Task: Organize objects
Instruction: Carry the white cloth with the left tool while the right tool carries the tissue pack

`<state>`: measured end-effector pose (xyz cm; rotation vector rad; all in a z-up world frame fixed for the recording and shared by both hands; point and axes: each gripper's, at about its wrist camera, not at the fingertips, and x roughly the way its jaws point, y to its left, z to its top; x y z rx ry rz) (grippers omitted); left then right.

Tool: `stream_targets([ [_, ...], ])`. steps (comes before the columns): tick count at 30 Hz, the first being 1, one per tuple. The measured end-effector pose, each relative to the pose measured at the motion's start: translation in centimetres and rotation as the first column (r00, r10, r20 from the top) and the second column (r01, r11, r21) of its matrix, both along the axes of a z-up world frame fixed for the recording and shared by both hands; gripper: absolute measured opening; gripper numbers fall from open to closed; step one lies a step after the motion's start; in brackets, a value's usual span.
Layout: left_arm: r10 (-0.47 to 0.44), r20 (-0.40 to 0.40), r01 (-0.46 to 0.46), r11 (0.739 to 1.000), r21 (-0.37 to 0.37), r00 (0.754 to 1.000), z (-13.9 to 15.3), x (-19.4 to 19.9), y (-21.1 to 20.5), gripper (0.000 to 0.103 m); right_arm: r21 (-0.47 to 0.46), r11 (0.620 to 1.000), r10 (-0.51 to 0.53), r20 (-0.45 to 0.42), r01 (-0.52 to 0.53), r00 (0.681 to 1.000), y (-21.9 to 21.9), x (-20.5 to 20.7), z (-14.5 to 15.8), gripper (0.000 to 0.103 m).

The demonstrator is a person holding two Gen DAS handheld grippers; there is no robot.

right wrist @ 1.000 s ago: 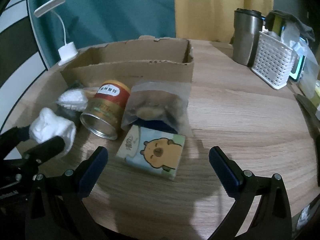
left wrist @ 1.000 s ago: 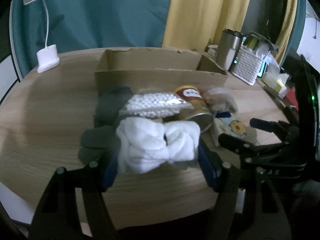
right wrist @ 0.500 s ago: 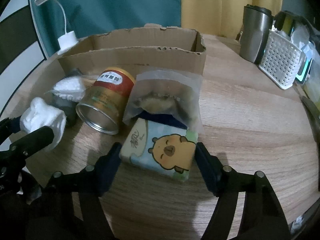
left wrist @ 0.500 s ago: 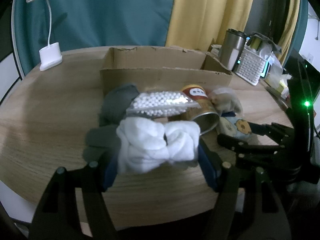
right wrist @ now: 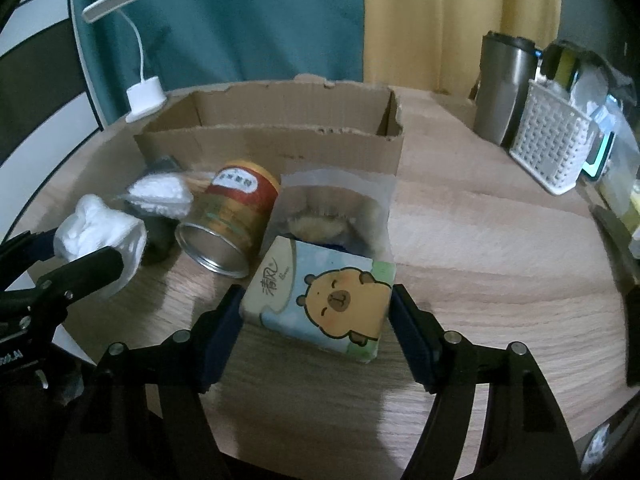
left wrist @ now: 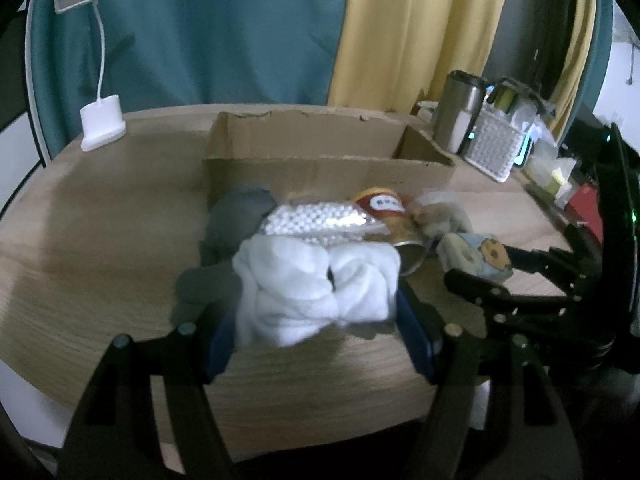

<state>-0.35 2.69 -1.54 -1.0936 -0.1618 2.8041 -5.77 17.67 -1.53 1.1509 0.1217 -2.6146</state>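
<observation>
My left gripper (left wrist: 320, 320) is shut on a rolled white cloth (left wrist: 316, 284), held just above the wooden table (left wrist: 100, 248). Behind the roll lie a grey cloth (left wrist: 236, 224), a bag of white beads (left wrist: 316, 220) and a red-and-gold can (right wrist: 232, 216) on its side. My right gripper (right wrist: 316, 320) is shut on a tissue pack (right wrist: 320, 292) printed with a capybara, its blue pads against both ends. A clear pouch (right wrist: 332, 208) with something beige inside lies behind the pack. An open cardboard box (right wrist: 272, 148) stands behind them all.
A white desk lamp (right wrist: 144, 96) stands at the back left. At the back right are a steel tumbler (right wrist: 504, 88) and a white perforated basket (right wrist: 552, 148) with clutter. The table's near edge runs just under both grippers.
My right gripper moved forward around the tissue pack and its jaws came in from wide apart onto the pack's ends. The left gripper kept its hold on the white cloth.
</observation>
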Motion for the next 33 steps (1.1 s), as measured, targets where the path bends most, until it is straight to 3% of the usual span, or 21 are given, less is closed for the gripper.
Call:
stream_targets([
  [15,-0.01,-0.053,0.01,1.0,0.002,0.999,2.4,0.7,0.3,0.071,-0.001,1.0,-0.019,-0.059,0.019,0.998,1.3,1.6,2.6,0.074],
  [33,-0.017,-0.087,0.017,1.0,-0.005,0.996,4.8,-0.6,0.0,0.071,-0.022,1.0,-0.019,-0.102,0.017,0.995,1.0,0.8,5.6,0.074],
])
